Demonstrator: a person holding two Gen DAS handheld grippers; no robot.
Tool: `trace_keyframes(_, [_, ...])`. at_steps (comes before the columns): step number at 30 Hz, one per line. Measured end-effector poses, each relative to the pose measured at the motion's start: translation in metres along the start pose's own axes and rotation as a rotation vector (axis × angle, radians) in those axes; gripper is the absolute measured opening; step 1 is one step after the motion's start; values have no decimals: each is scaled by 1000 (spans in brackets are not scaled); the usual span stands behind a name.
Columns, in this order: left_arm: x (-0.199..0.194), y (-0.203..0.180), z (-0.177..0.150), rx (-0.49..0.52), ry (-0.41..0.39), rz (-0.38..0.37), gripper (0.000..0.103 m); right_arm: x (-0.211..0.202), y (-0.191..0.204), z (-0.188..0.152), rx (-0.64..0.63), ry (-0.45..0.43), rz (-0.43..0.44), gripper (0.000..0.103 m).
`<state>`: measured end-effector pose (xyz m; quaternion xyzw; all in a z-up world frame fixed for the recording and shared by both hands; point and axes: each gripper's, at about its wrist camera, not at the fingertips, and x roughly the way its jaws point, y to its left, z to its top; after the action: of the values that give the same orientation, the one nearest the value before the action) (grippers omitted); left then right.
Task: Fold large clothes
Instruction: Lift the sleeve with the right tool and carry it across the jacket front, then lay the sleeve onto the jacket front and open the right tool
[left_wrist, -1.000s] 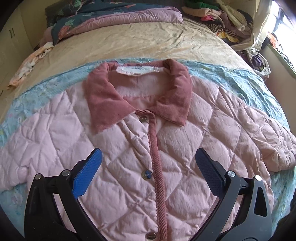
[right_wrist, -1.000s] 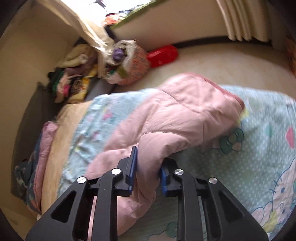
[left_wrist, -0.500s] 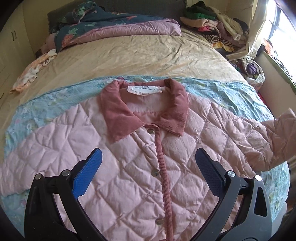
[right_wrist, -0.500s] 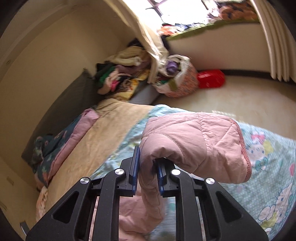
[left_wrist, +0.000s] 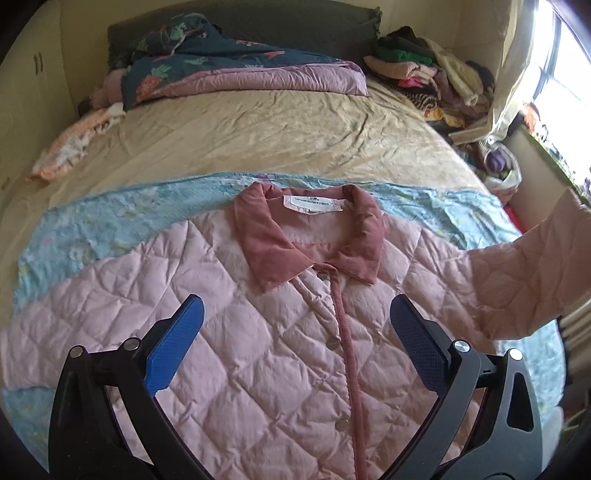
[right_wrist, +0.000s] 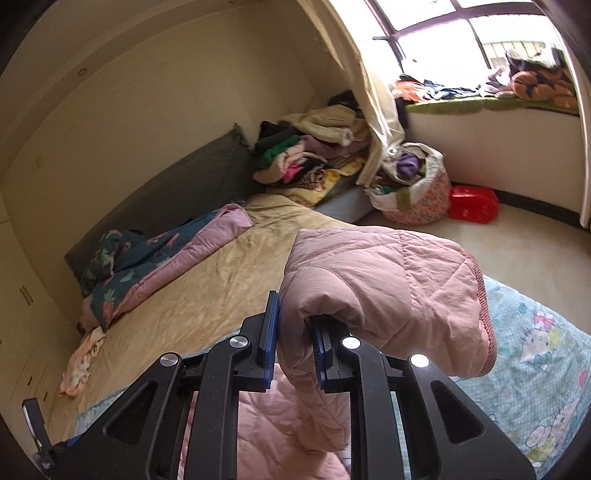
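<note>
A pink quilted jacket (left_wrist: 258, 332) with a dusty-rose collar (left_wrist: 266, 240) lies face up and buttoned on a light blue sheet (left_wrist: 110, 218) on the bed. My left gripper (left_wrist: 295, 317) is open and empty, hovering above the jacket's chest. My right gripper (right_wrist: 293, 325) is shut on the jacket's sleeve (right_wrist: 388, 277) and holds it lifted off the bed, with the cuff drooping over the fingers. The raised sleeve also shows at the right of the left wrist view (left_wrist: 524, 273).
A tan bedsheet (left_wrist: 277, 136) covers the far half of the bed. A folded floral and purple quilt (left_wrist: 240, 70) lies at the headboard. A heap of clothes (right_wrist: 310, 155) fills the far corner. A laundry bag (right_wrist: 410, 188) and a red box (right_wrist: 472, 203) stand on the floor.
My right gripper has lifted the sleeve higher off the bed and swung it inward. My left gripper has risen and drawn back, staying open.
</note>
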<state>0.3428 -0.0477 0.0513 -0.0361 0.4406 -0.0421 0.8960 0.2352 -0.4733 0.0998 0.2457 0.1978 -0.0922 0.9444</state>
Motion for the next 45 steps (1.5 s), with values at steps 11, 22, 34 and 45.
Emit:
trace_keyframes(11, [-1,45,-5,-66,2,5,95,6,55,-12,-104,-6,71,16])
trace_keyframes(22, [9,78,-19,-99,10,-27,95,33,119,-52,-223,27,167,16])
trace_keyframes(34, [27,103,-35,-110,36,4,95,75,210,-133,-424,140,266,16])
trace_keyframes(45, [37,119,-42,-177,28,-33,95,120,217,-225,-331,419,308,20])
